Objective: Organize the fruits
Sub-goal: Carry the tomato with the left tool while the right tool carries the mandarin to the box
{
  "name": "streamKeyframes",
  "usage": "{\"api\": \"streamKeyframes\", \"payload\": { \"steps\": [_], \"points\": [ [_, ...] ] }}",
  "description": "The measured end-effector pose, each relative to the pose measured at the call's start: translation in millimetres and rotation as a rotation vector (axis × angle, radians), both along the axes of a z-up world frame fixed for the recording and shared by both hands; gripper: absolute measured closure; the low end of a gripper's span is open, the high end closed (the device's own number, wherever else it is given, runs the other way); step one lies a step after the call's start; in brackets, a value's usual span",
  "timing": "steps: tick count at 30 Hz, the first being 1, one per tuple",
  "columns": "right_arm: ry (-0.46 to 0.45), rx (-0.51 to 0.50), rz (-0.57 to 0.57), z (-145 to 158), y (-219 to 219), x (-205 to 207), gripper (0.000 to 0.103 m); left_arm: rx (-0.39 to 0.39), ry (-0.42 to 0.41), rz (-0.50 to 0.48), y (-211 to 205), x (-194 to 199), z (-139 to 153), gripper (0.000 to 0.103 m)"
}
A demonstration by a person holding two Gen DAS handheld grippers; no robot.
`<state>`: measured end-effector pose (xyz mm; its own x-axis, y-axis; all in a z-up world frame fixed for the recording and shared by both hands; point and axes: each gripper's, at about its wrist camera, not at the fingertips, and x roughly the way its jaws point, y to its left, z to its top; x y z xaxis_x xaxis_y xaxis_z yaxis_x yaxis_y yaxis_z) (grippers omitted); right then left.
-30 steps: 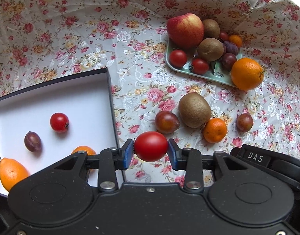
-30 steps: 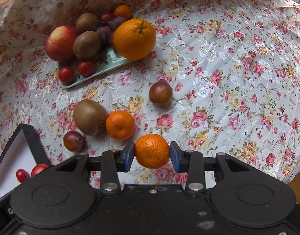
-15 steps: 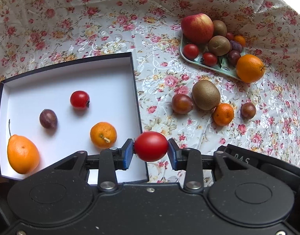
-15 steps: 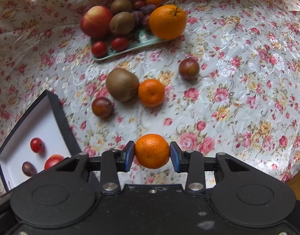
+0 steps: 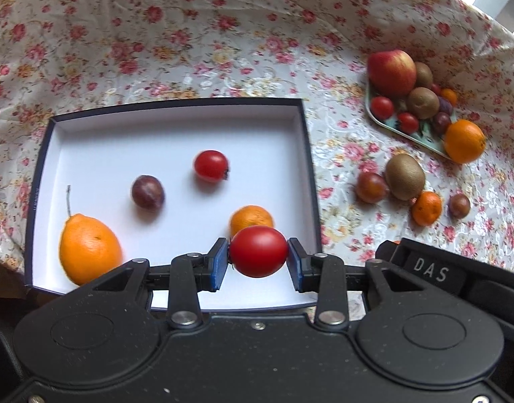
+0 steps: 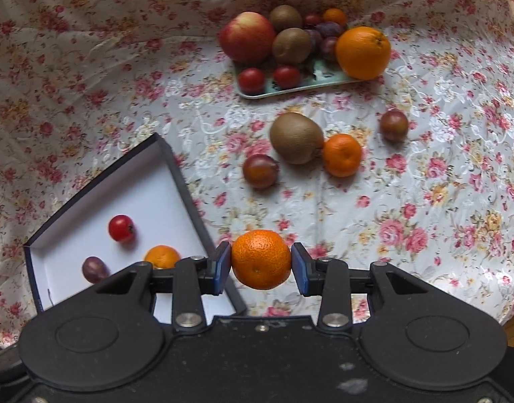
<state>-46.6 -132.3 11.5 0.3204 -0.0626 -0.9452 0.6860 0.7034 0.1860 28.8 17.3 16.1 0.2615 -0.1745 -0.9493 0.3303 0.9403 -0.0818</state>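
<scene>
My left gripper [image 5: 258, 260] is shut on a red tomato [image 5: 258, 251], held over the near right corner of the white box [image 5: 129, 134] with dark walls. Inside the box lie a tomato [image 5: 211, 165], a plum [image 5: 147, 191], a mandarin [image 5: 251, 218] and a large orange fruit with a stem [image 5: 89, 248]. My right gripper [image 6: 261, 265] is shut on a mandarin [image 6: 261, 259], held just right of the box's [image 6: 186, 188] wall, above the floral cloth.
A green tray [image 6: 310, 82] at the back holds an apple [image 6: 246, 37], kiwis, plums and tomatoes, with a big orange [image 6: 363, 52] at its edge. Loose on the cloth lie a kiwi [image 6: 296, 137], a mandarin [image 6: 342, 154] and two dark plums [image 6: 260, 171].
Both grippers have drawn back and swung left with their fruit. The left one now hangs over the box, which has come fully into view; the right one has come close to the box's right wall.
</scene>
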Motion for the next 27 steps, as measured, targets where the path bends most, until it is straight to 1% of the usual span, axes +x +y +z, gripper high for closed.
{"api": "streamKeyframes", "payload": {
  "steps": [6, 13, 15, 18, 22, 23, 24, 25, 27],
  "points": [
    [-0.008, 0.033, 0.023, -0.8, 16.9, 14.6, 0.064, -0.017, -0.006, 0.065, 28.7, 15.8, 3.8, 0.057],
    [-0.009, 0.016, 0.045, -4.7, 31.3, 30.5, 0.064, -0.036, -0.028, 0.137, 59.1, 35.4, 18.6, 0.057],
    [-0.014, 0.021, 0.051, -3.9, 34.3, 35.7, 0.064, -0.005, -0.063, 0.148, 65.7, 43.3, 25.1, 0.057],
    [-0.030, 0.011, 0.066, -1.9, 40.5, 43.0, 0.064, 0.034, -0.131, 0.191, 77.7, 51.9, 30.9, 0.057],
    [-0.050, -0.035, 0.101, -1.6, 54.9, 53.9, 0.064, 0.104, -0.232, 0.234, 92.4, 56.0, 24.1, 0.057],
    [-0.054, -0.045, 0.116, -2.3, 58.9, 56.6, 0.064, 0.121, -0.252, 0.255, 95.7, 55.9, 20.0, 0.057],
    [-0.055, -0.053, 0.129, -3.8, 63.0, 59.6, 0.064, 0.137, -0.254, 0.288, 99.5, 56.2, 15.6, 0.057],
    [-0.056, -0.062, 0.142, -4.9, 67.1, 61.4, 0.064, 0.134, -0.240, 0.311, 101.7, 57.2, 12.0, 0.057],
    [-0.060, -0.084, 0.168, -7.3, 74.8, 64.6, 0.064, 0.056, -0.196, 0.310, 106.7, 61.0, 6.2, 0.057]
  ]
}}
